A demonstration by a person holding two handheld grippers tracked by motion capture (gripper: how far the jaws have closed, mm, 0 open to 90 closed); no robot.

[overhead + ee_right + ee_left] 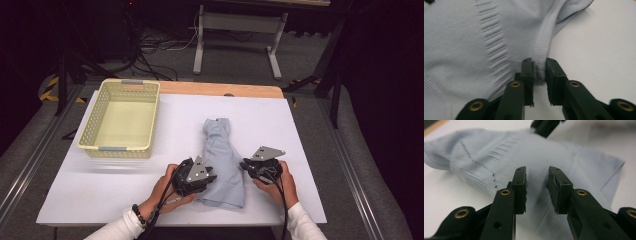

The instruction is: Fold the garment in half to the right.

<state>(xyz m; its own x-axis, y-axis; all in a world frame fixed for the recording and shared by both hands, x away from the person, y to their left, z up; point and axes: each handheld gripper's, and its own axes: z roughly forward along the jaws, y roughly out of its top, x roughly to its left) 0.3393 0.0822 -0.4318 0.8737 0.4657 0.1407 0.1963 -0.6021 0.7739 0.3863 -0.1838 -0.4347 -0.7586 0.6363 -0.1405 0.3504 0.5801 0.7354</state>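
Dark floor, loose cables and a grey metal stand sit behind your white surface (100, 195), whose wooden far edge shows past the white sheet. At the left stands one pale yellow basket (121, 119) with perforated walls, well apart from your hands. Near the middle lies one light blue garment (221, 162), long and narrow, running from the near edge away from you.

Your left tongs (209, 176) rest at the garment's left side near its near end. The left gripper view shows what the high view cannot: the left tongs (537, 187) hang open over the ribbed knit cloth (544, 160), with a clear gap between the pads and no fold caught there. That view also picks up a dotted stitch pattern in the fabric and the black tip of the other tongs at the far side.

Your right tongs (246, 165) meet the garment's right edge. In the right gripper view the right tongs (539, 70) are closed on the thick ribbed hem (543, 47), pinched between the two pads, with bare white surface to the right of it.

Counted: one basket, one garment, two tongs, two hands.
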